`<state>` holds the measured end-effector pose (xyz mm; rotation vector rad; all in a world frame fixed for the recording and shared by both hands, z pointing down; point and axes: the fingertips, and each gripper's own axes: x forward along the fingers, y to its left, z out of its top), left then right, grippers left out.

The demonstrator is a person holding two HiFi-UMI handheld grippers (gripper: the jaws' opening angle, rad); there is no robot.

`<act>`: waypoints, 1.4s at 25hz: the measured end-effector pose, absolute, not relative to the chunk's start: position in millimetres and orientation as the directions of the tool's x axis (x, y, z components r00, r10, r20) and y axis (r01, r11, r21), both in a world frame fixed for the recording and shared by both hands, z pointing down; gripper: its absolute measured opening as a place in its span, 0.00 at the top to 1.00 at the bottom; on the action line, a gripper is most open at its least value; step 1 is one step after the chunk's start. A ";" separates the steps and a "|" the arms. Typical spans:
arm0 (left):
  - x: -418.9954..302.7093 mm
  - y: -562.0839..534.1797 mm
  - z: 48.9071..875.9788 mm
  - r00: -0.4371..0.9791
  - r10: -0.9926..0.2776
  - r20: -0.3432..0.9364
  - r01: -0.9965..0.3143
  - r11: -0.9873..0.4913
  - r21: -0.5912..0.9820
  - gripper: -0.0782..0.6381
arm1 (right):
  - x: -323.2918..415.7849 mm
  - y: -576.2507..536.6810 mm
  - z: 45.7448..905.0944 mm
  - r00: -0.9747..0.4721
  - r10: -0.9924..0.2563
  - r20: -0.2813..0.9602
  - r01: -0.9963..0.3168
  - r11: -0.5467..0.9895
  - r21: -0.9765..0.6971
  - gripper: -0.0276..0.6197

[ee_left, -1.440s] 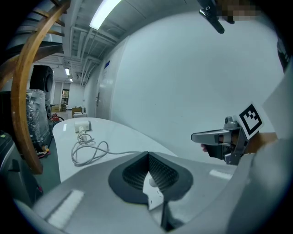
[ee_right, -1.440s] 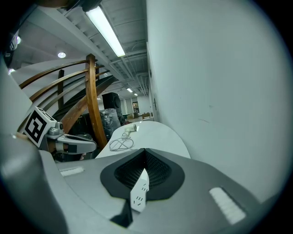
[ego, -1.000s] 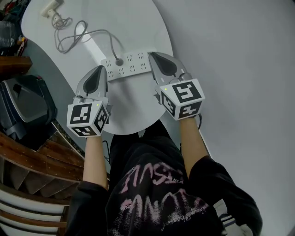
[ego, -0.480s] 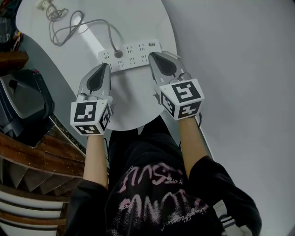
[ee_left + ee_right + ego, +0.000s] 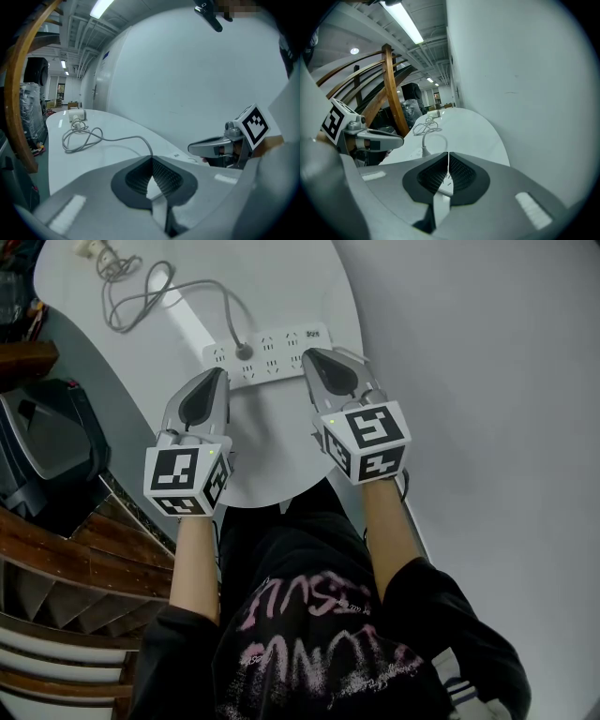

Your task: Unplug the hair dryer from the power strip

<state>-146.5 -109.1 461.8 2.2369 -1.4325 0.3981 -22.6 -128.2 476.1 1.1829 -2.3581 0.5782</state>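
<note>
- Head view is showing the power strip [image 5: 281, 341] lying on the white table [image 5: 281, 282], with the hair dryer's plug [image 5: 245, 352] sitting in it — cord [image 5: 141, 301] trailing away.
- The left gripper [image 5: 217, 374] and right gripper [image 5: 307, 354] are hovering by the strip's near side — jaws pressed together, gripping nothing.

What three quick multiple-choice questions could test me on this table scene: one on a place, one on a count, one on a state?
1. Where is the hair dryer?
A) at the table's far end
B) between the two grippers
C) on the floor

2. How many plugs sit in the power strip?
A) none
B) one
C) three

3. How is the right gripper?
A) wide open
B) shut on a plug
C) shut and empty

Answers:
1 A: it lies far beyond the power strip.
2 B: a single plug stands in it.
3 C: its jaws meet with nothing between them.
</note>
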 end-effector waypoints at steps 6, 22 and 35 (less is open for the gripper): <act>-141.7 -108.4 462.7 0.426 -0.771 0.473 -0.905 -0.367 0.216 0.89 | -25.9 -128.5 483.6 -0.522 -0.600 0.607 -0.792 0.604 -0.085 0.86; -141.0 -108.2 467.6 0.425 -0.763 0.487 -0.905 -0.361 0.224 0.89 | -40.8 -138.1 499.0 -0.538 -0.492 0.685 -0.709 0.703 -0.052 0.75; -147.1 -117.2 468.4 0.412 -0.770 0.487 -0.911 -0.337 0.237 0.89 | -47.2 -148.3 514.6 -0.533 -0.449 0.717 -0.702 0.708 -0.078 0.72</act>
